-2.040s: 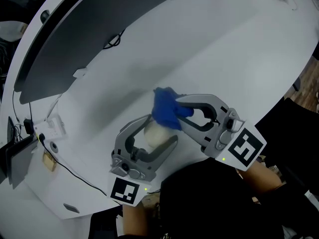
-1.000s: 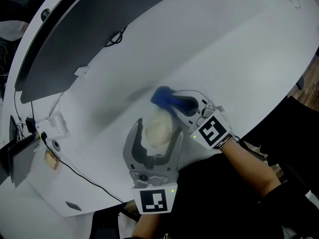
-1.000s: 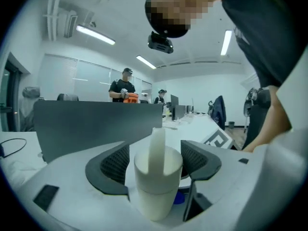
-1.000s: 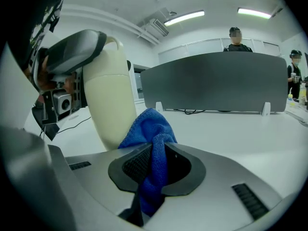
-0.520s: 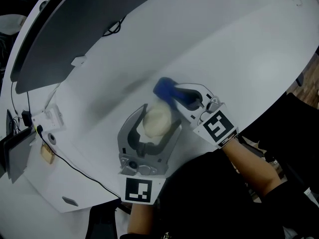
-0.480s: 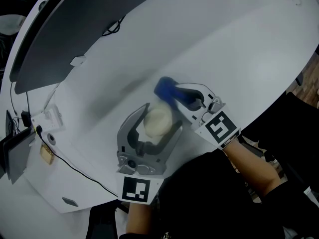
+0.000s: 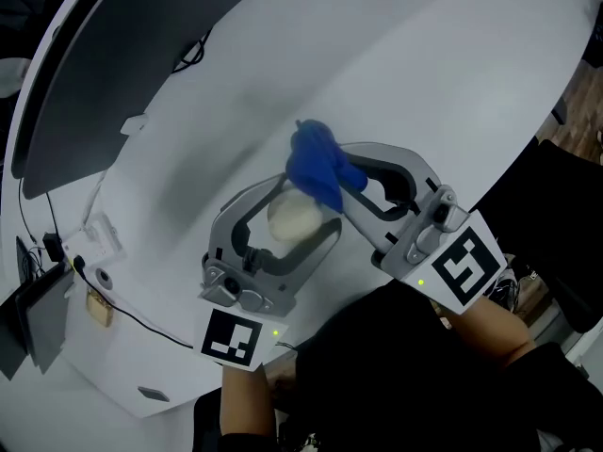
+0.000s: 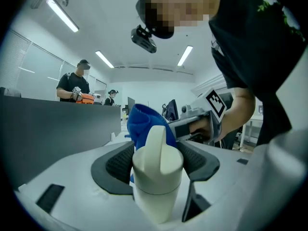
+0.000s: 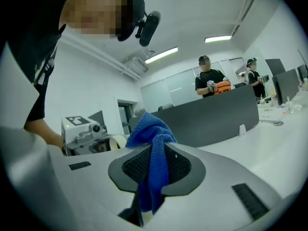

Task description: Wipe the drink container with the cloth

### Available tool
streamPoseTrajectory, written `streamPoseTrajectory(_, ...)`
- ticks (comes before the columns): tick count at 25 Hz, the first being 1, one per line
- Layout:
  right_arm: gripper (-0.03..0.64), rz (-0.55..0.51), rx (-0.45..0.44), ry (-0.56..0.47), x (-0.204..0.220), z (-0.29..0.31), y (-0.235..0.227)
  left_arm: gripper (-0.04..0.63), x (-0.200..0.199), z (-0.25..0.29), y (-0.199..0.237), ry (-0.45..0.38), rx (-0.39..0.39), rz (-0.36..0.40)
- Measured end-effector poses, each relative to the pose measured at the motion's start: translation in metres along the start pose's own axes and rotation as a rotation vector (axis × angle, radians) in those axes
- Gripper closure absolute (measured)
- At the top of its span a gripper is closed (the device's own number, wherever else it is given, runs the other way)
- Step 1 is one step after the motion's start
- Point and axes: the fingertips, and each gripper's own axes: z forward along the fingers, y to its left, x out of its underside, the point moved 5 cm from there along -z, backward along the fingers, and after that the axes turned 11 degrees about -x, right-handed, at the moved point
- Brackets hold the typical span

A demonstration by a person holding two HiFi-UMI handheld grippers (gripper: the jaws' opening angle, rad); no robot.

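A cream drink container (image 7: 294, 218) with a rounded lid sits between the pads of my left gripper (image 7: 306, 207), held above the white table (image 7: 452, 73). In the left gripper view the container (image 8: 158, 177) fills the gap, both pads against its sides. These jaws have just closed a little with the container between them. My right gripper (image 7: 332, 175) is shut on a blue cloth (image 7: 316, 165), which lies over the container's far top edge. In the right gripper view the cloth (image 9: 153, 162) hangs bunched between the pads, and the container (image 9: 117, 141) peeks out at the left.
A dark grey partition (image 7: 104, 55) curves along the table's far side. Cables and a socket block (image 7: 94, 243) lie at the left edge. People stand behind the partition (image 8: 77, 83). A dark-sleeved arm (image 7: 424, 375) fills the lower right.
My right gripper has risen and carried the blue cloth up onto the container's top. My left gripper has turned with the container still in it.
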Motion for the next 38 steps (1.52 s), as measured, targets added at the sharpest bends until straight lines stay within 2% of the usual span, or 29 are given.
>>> streamPoseTrajectory(4,0.572,0.027,0.030,0.052,0.030,0.002,0.001,0.308,0.001,0.000,0.000,-0.019,0.020,-0.010)
streamPoseTrajectory(9,0.572,0.008,0.069,0.237,0.087,0.011,-0.014,0.308,0.003,0.000,0.002,-0.058,0.031,-0.035)
streamPoseTrajectory(12,0.572,-0.055,0.057,0.335,0.108,0.020,-0.022,0.308,0.004,-0.001,0.003,-0.077,0.036,-0.034)
streamPoseTrajectory(14,0.572,-0.081,0.052,0.367,0.114,0.023,-0.024,0.307,0.003,-0.001,0.004,-0.095,0.023,-0.034)
streamPoseTrajectory(17,0.572,-0.077,0.054,0.360,0.115,0.022,-0.024,0.307,0.004,-0.002,0.001,-0.092,-0.020,-0.010)
streamPoseTrajectory(19,0.572,-0.073,0.060,0.348,0.115,0.023,-0.024,0.299,0.004,-0.005,0.001,-0.070,-0.095,0.024)
streamPoseTrajectory(20,0.572,-0.071,0.064,0.343,0.115,0.022,-0.024,0.291,0.003,-0.008,0.001,-0.063,-0.162,0.024)
streamPoseTrajectory(22,0.572,-0.066,0.065,0.331,0.115,0.020,-0.024,0.284,-0.001,-0.017,0.000,-0.061,-0.331,-0.030)
streamPoseTrajectory(24,0.572,-0.067,0.063,0.322,0.115,0.019,-0.023,0.284,-0.006,-0.020,-0.005,-0.067,-0.452,-0.091)
streamPoseTrajectory(27,0.572,-0.079,0.076,0.322,0.114,0.021,-0.023,0.284,-0.005,-0.013,-0.011,-0.050,-0.543,-0.129)
streamPoseTrajectory(30,0.572,-0.079,0.097,0.325,0.115,0.021,-0.022,0.285,0.001,-0.007,-0.011,-0.016,-0.589,-0.153)
streamPoseTrajectory(32,0.572,-0.068,0.106,0.324,0.116,0.020,-0.021,0.305,0.002,-0.007,-0.011,-0.018,-0.576,-0.153)
streamPoseTrajectory(33,0.572,-0.058,0.109,0.320,0.115,0.020,-0.020,0.307,0.003,-0.006,-0.010,-0.025,-0.546,-0.140)
streamPoseTrajectory(35,0.572,-0.025,0.114,0.299,0.108,0.016,-0.020,0.307,0.004,-0.004,-0.011,-0.046,-0.430,-0.089)
streamPoseTrajectory(38,0.572,0.027,0.138,0.189,0.076,0.003,-0.016,0.307,0.005,-0.002,-0.010,-0.088,-0.213,-0.012)
